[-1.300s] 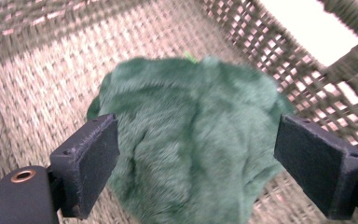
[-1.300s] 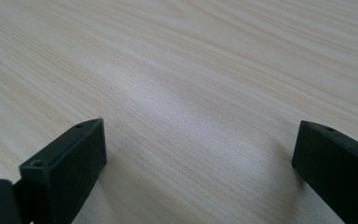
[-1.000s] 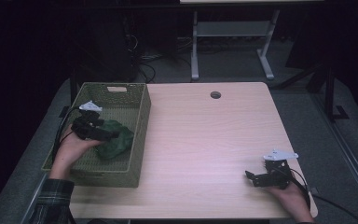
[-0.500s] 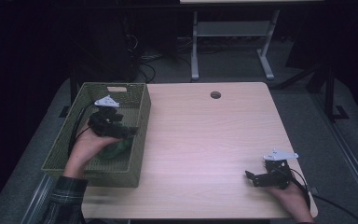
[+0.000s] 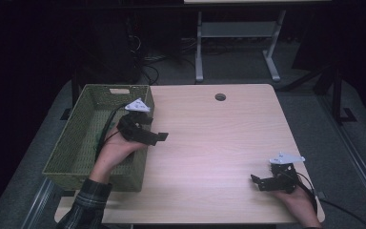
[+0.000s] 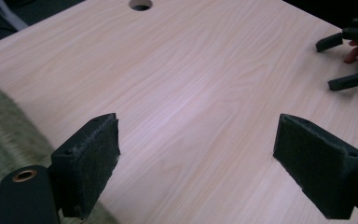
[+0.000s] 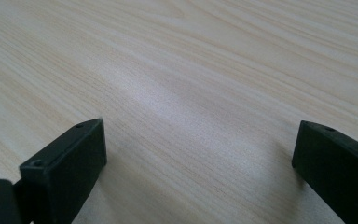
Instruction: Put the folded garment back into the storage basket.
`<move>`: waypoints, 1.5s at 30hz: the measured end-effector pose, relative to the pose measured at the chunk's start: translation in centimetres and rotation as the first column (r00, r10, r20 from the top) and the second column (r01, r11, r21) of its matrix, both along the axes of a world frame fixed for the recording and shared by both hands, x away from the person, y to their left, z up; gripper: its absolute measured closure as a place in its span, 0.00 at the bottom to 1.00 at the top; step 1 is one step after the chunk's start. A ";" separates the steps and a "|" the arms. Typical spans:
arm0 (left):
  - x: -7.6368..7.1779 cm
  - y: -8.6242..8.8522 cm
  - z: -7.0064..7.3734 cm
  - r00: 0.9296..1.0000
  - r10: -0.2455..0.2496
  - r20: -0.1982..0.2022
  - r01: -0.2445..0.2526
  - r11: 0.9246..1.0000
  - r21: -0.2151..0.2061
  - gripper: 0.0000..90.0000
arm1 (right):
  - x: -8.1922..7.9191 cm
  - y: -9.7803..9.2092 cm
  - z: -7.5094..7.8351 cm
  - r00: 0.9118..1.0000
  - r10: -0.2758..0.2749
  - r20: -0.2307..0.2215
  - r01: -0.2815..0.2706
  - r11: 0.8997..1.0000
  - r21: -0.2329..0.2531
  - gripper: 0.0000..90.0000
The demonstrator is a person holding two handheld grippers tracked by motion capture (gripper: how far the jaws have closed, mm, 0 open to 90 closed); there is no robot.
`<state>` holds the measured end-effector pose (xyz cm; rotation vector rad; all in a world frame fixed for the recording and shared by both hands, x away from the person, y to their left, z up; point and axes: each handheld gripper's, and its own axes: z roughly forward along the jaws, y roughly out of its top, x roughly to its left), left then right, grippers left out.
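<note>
My left gripper [image 5: 157, 134] hangs over the right rim of a green woven basket [image 5: 66, 148] and points out across the table. Its jaws stand wide open with nothing between them, and in the left gripper view my left gripper [image 6: 196, 163] looks over bare wood, with the basket's weave [image 6: 0, 140] at the lower left. My right gripper [image 5: 258, 182] rests low near the table's front right corner, also open and empty. My right gripper [image 7: 200, 158] has only wood grain between its jaws. The hand and forearm hide part of the basket floor.
The light wooden table [image 5: 209, 143] has a round cable hole [image 5: 220, 97] near its far edge, and the hole [image 6: 141, 4] also shows in the left gripper view. The basket fills the table's left side. Dark floor, cables and a desk frame lie beyond.
My left gripper came up from inside the basket and moved right over its rim. The dark green bundle seen under it earlier no longer shows. My right gripper stayed put.
</note>
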<state>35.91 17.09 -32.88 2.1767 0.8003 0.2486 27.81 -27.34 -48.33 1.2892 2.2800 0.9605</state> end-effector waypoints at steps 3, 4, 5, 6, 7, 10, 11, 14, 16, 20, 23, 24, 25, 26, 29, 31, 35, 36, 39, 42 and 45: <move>-0.3 -1.5 -0.5 1.000 -0.024 -0.002 0.024 1.000 0.002 0.15 | 0.0 0.0 0.0 1.000 0.000 0.000 0.000 1.000 0.000 0.03; -0.4 -2.0 -0.7 1.000 -0.031 -0.003 0.031 1.000 -0.005 0.15 | 0.0 0.0 0.0 1.000 0.000 0.000 0.000 1.000 0.000 0.03; -0.6 -2.5 -0.9 0.999 -0.039 -0.003 0.039 0.999 -0.006 0.15 | 0.0 0.0 0.0 1.000 0.000 0.000 0.000 1.000 0.000 0.03; -0.7 -2.8 -1.0 0.999 -0.045 0.001 0.045 0.999 -0.004 0.15 | 0.0 0.0 0.0 1.000 0.000 0.000 0.000 1.000 0.000 0.03; -0.9 -3.5 -1.2 0.999 -0.052 0.002 0.052 0.999 -0.011 0.15 | 0.0 0.0 0.0 1.000 0.000 0.000 0.000 1.000 0.000 0.03; -1.1 -4.7 -1.8 0.998 -0.067 0.011 0.067 0.998 -0.017 0.15 | 0.0 0.0 0.0 1.000 -0.001 0.000 0.001 1.000 0.001 0.03; -1.2 -5.0 -2.2 0.998 -0.068 0.012 0.069 0.997 -0.023 0.15 | 0.0 0.0 0.0 1.000 -0.001 0.000 0.001 1.000 0.001 0.03; -1.3 -5.7 -3.1 0.997 -0.079 0.008 0.079 0.997 -0.018 0.15 | 0.0 0.0 0.0 1.000 -0.001 -0.001 0.001 1.000 0.000 0.03; -1.5 -6.2 -3.9 0.997 -0.081 0.002 0.081 0.997 -0.017 0.15 | 0.0 0.0 0.0 1.000 -0.002 0.000 0.002 1.000 0.002 0.03; -1.8 -6.9 -5.1 0.996 -0.095 0.003 0.095 0.996 -0.001 0.15 | 0.0 0.0 0.0 1.000 -0.002 0.000 0.002 1.000 0.002 0.03; -2.0 -7.2 -6.0 0.995 -0.100 0.003 0.100 0.995 0.007 0.15 | 0.0 0.0 0.0 1.000 -0.002 0.000 0.002 1.000 0.001 0.03; -2.1 -7.3 -6.3 0.995 -0.103 0.007 0.103 0.995 0.009 0.15 | 0.0 0.0 0.0 1.000 -0.002 -0.001 0.002 1.000 0.002 0.03; -2.2 -7.4 -6.6 0.995 -0.103 0.006 0.103 0.995 0.014 0.15 | 0.0 0.0 0.0 1.000 -0.002 -0.001 0.002 1.000 0.002 0.03; -2.2 -7.5 -6.8 0.995 -0.102 0.006 0.102 0.995 0.017 0.15 | 0.0 0.0 0.0 1.000 -0.002 -0.001 0.002 1.000 0.002 0.03; -2.4 -7.8 -7.9 0.994 -0.111 0.004 0.111 0.993 0.032 0.15 | 0.0 0.0 0.0 1.000 -0.002 -0.001 0.002 1.000 0.002 0.03; -2.5 -8.0 -8.6 0.994 -0.108 -0.002 0.108 0.993 0.037 0.15 | 0.0 0.0 0.0 1.000 -0.002 -0.001 0.002 1.000 0.001 0.03; -2.6 -8.3 -10.1 0.995 -0.101 -0.014 0.102 0.994 0.042 0.15 | 0.0 0.0 0.0 1.000 -0.001 -0.001 0.001 1.000 0.001 0.03; -2.6 -8.4 -10.5 0.995 -0.102 -0.013 0.103 0.993 0.050 0.15 | 0.0 0.0 0.0 1.000 -0.002 -0.001 0.002 1.000 0.001 0.03; -2.6 -8.5 -11.6 0.995 -0.100 -0.023 0.101 0.993 0.067 0.15 | 0.0 0.0 0.0 1.000 -0.002 -0.001 0.002 1.000 0.001 0.03; -2.4 -8.6 -12.6 0.995 -0.089 -0.034 0.091 0.993 0.074 0.15 | 0.0 0.0 0.0 1.000 -0.002 -0.001 0.002 1.000 0.001 0.03; -2.4 -8.7 -13.6 0.995 -0.090 -0.042 0.093 0.991 0.093 0.15 | 0.0 0.0 0.0 1.000 -0.002 -0.001 0.002 1.000 0.001 0.03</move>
